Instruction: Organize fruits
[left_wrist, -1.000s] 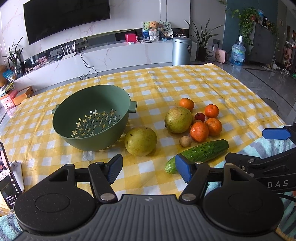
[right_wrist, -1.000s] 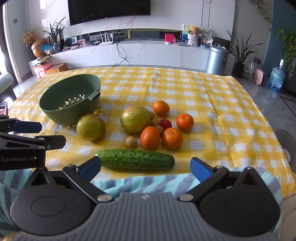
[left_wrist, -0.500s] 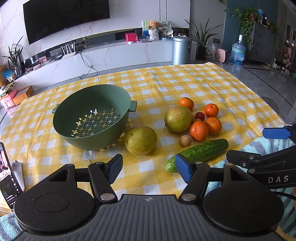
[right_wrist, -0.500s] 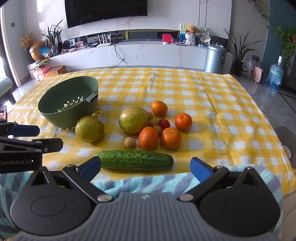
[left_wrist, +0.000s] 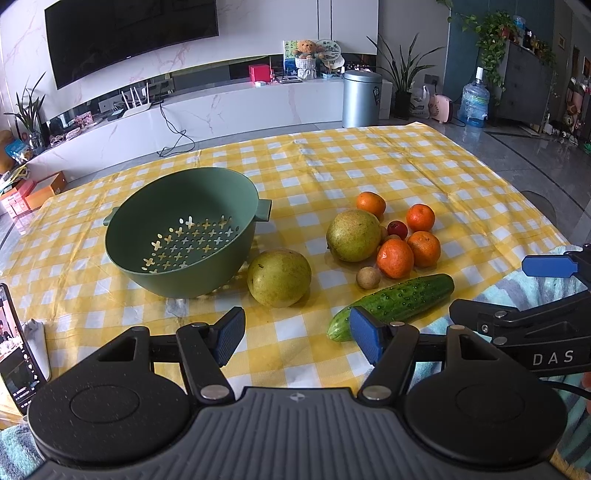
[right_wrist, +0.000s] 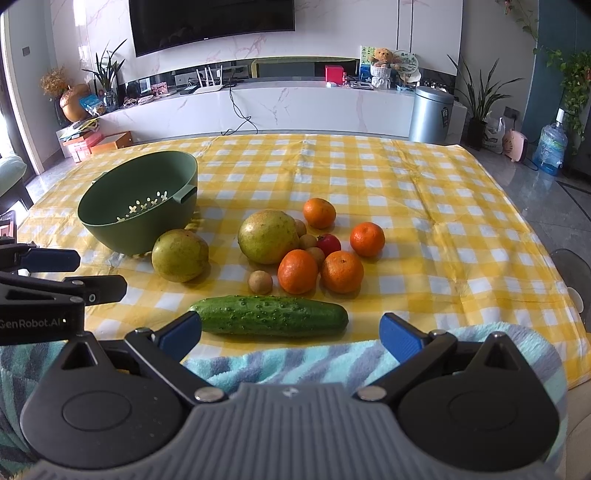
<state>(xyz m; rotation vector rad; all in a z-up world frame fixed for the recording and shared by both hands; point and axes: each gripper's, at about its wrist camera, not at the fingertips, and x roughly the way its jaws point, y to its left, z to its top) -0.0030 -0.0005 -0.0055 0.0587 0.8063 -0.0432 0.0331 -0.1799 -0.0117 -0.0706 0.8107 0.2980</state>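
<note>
An empty green colander (left_wrist: 181, 236) (right_wrist: 138, 206) stands on the yellow checked tablecloth (left_wrist: 332, 162). Right of it lie two big yellow-green fruits (left_wrist: 279, 272) (left_wrist: 353, 235), several tangerines (left_wrist: 394, 257) (right_wrist: 341, 270), a small red fruit (right_wrist: 328, 243), small brown fruits (left_wrist: 368, 277) and a cucumber (left_wrist: 397, 304) (right_wrist: 269, 315). My left gripper (left_wrist: 297, 338) hovers open near the table's front edge with nothing between its fingers. My right gripper (right_wrist: 290, 334) is open too, just short of the cucumber, empty.
A striped teal towel (right_wrist: 295, 362) lies over the table's near edge under the grippers. A phone (left_wrist: 16, 350) leans at the front left. Beyond the table are a white TV cabinet (right_wrist: 295, 107), a metal bin (right_wrist: 430, 114) and plants.
</note>
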